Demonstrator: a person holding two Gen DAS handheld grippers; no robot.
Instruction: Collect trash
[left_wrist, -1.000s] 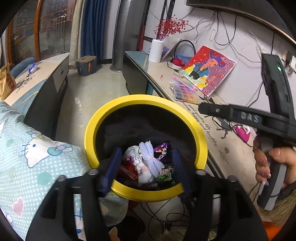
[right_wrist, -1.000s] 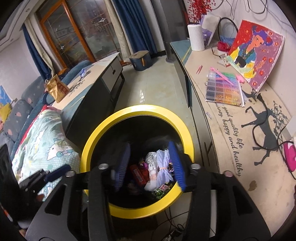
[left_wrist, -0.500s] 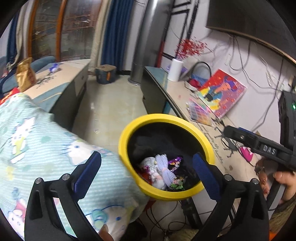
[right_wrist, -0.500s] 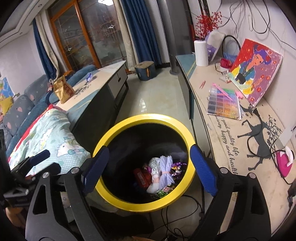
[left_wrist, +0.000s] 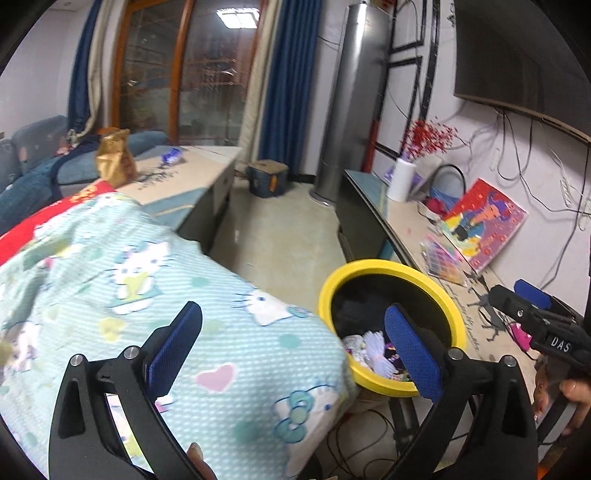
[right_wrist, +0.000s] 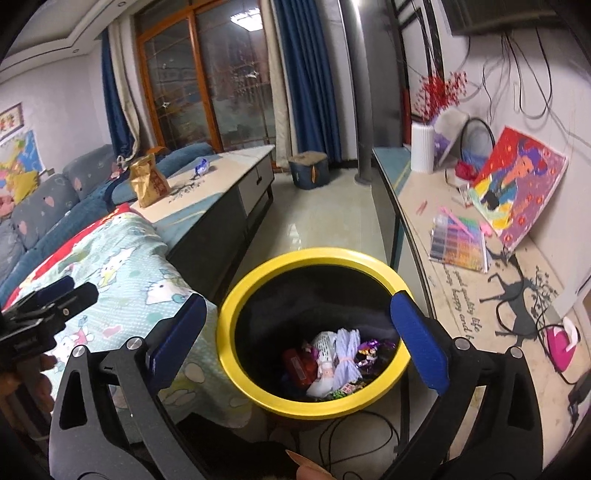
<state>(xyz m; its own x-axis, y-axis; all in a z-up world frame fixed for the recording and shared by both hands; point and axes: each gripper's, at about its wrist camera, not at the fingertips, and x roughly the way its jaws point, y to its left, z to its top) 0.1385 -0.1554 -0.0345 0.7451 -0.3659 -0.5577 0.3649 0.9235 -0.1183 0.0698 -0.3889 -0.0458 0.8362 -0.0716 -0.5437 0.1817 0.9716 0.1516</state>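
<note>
A patterned blanket (left_wrist: 207, 317) lies just beside the yellow-rimmed bin (right_wrist: 236, 295), which stands on the floor between it and the long tabletop (right_wrist: 491, 306). The left tool (left_wrist: 291, 343) is spread wide with nothing between its pads. The right tool (right_wrist: 295, 339) is opening, also empty. Trash (right_wrist: 332, 362), wrappers and white bundles, lies in the bin's bottom.

I see the bin (right_wrist: 236, 325) at lower centre, trash (right_wrist: 340, 358) inside, blanket (right_wrist: 122, 273) left, long tabletop (right_wrist: 461, 295) right.
</note>
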